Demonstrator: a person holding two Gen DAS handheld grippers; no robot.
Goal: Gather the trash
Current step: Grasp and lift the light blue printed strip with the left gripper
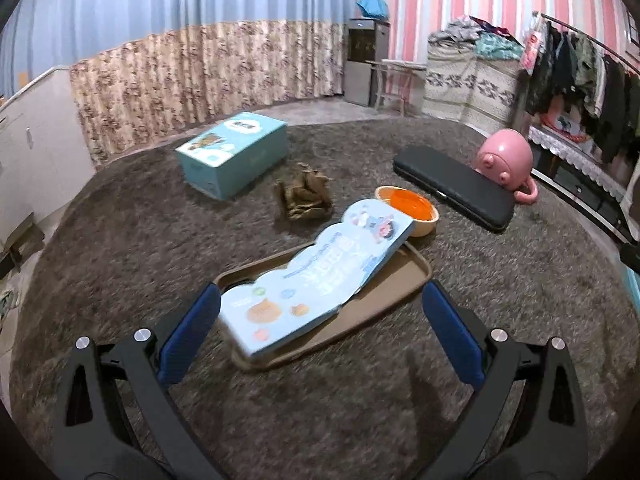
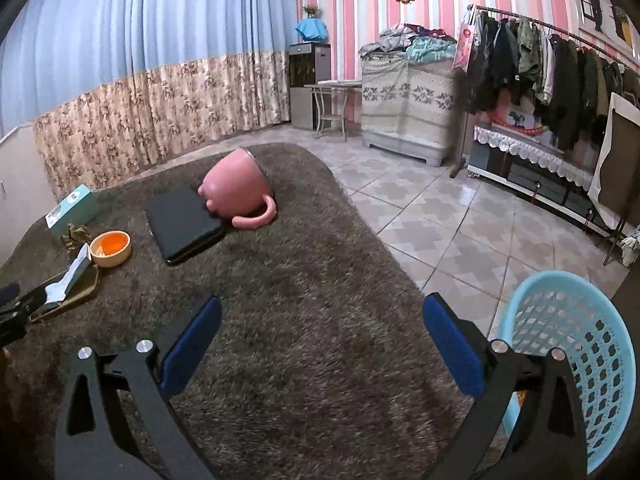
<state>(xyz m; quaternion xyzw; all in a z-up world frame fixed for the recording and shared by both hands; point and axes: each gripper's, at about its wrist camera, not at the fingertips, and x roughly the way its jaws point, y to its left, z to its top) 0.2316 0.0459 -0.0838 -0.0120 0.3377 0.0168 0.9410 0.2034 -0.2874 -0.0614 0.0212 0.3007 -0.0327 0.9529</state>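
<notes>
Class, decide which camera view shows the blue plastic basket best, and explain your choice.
The right wrist view: the blue plastic basket stands on the tiled floor beside the rug, right of the open right hand-held gripper, its perforated wall clear. The left wrist view does not show it.

a home bedroom: clothes rack [image 2: 560,64], curtains [image 2: 140,80], shaggy rug [image 2: 320,320].

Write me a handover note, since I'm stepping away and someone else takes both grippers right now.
Left gripper: open, empty, lined up on the near end of the blue card package lying across the brown tray.
Right gripper: open, empty, above bare carpet.
Blue basket sits off the carpet by the right gripper; its contents are not visible.
Crumpled brown wrapper lies beside the teal box.
Done: nothing visibly collected.
Left: likely grasp the package, then the wrapper, and drop both in the basket.
</notes>
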